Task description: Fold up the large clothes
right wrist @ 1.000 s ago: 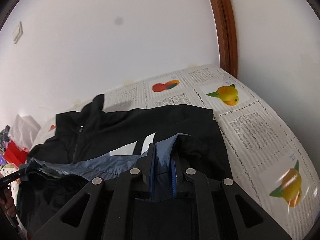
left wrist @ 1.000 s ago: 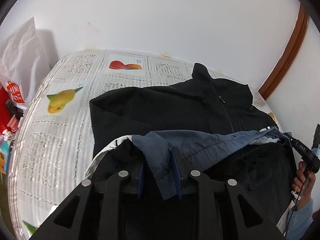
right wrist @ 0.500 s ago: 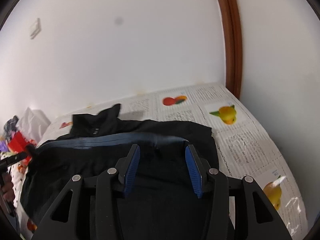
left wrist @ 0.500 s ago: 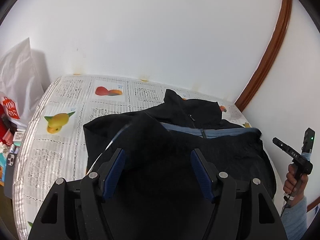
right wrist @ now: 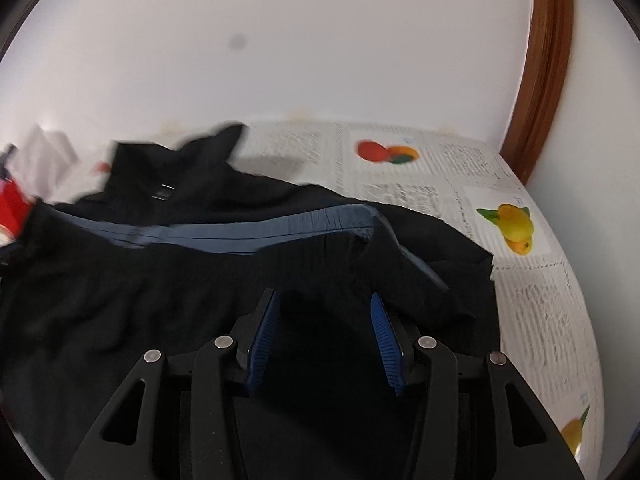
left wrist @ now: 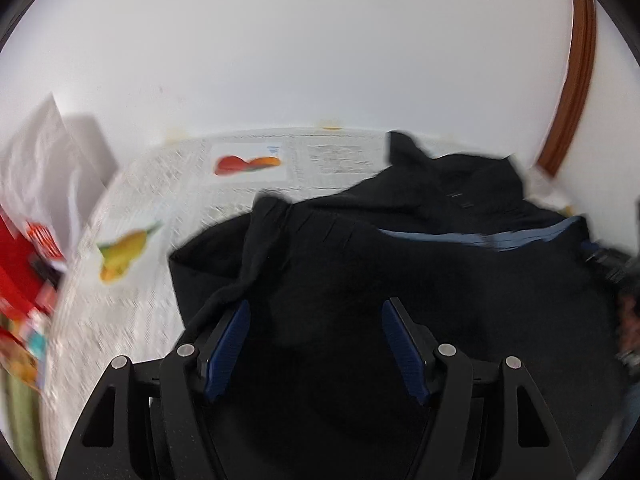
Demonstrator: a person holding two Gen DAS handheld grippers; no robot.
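White walls all round, a brown door frame [right wrist: 540, 80] in the corner, and a bench [right wrist: 532, 300] covered in a white cloth with fruit prints. The black jacket [left wrist: 360, 280] is lying on that bench, hem half folded up over the body so a strip of blue lining [right wrist: 256, 232] shows along the fold and the collar [right wrist: 216, 148] sticks up at the wall end.

Both my tongs are spread wide with nothing between the pads. The left tongs [left wrist: 316, 340] hang over the dark folded part near the sleeve side, and the right tongs [right wrist: 324, 332] sit over the opposite corner, where a bit of fabric is flipped back. I'd guess that's so the fold can settle flat on its own weight.

For room: there's bare cloth on the far right with the mango print [right wrist: 516, 224] and more toward the wall. On the other side there's a white bag [left wrist: 44, 168] and red clutter [left wrist: 20, 264] near the bench edge, so I'd swing that way carefully. The left view is pretty blurry, so I can't tell exactly how close the sleeve is to that stuff.
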